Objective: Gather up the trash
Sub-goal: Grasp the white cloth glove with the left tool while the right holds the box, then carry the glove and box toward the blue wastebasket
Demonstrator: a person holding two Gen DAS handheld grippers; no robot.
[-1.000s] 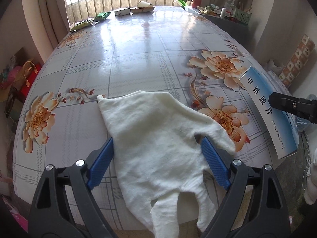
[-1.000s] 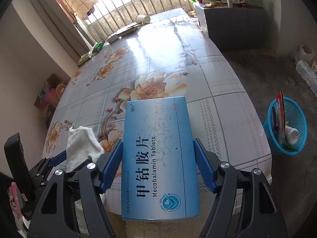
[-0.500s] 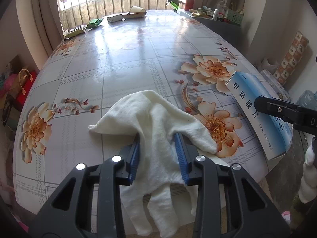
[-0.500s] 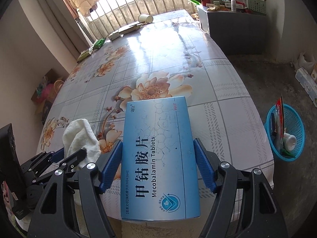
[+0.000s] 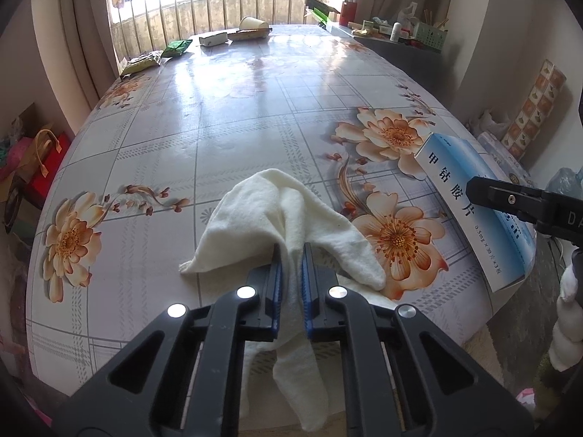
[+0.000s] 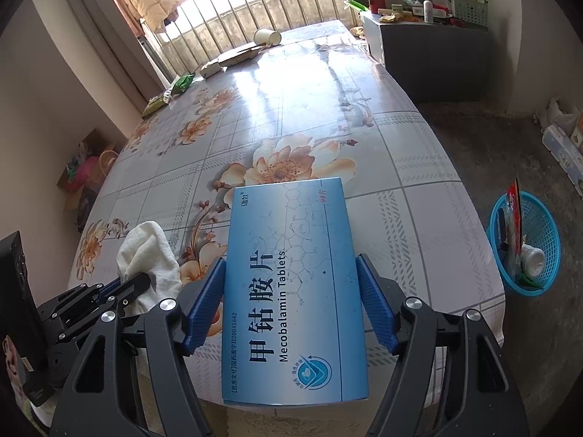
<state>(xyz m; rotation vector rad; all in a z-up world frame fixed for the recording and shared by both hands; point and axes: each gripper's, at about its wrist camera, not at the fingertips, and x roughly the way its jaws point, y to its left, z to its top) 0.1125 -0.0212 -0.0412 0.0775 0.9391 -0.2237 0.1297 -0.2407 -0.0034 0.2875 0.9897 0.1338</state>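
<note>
Here the left gripper (image 5: 291, 276) had just been closing its jaws, and they now pinched a bunched fold of the white cloth (image 5: 288, 215), whose long axis ran from 12 to 6 o'clock through them, its tail hanging off the near edge of the counter (image 5: 233, 109). The right gripper (image 6: 291, 302) held the blue box (image 6: 291, 284) across its width, jaws wide and pressed to both long sides, the box's length pointing to 12 o'clock and its near end overhanging the counter edge. The blue basket (image 6: 524, 244), already holding some trash, stood on the floor at about 3 o'clock from the right jaws, so the right hand was likely the nearer one to it. The counter wore a glossy flowered cover; packets and a tipped paper cup (image 6: 267, 36) lay at its far end by the barred window (image 5: 226, 3).
</note>
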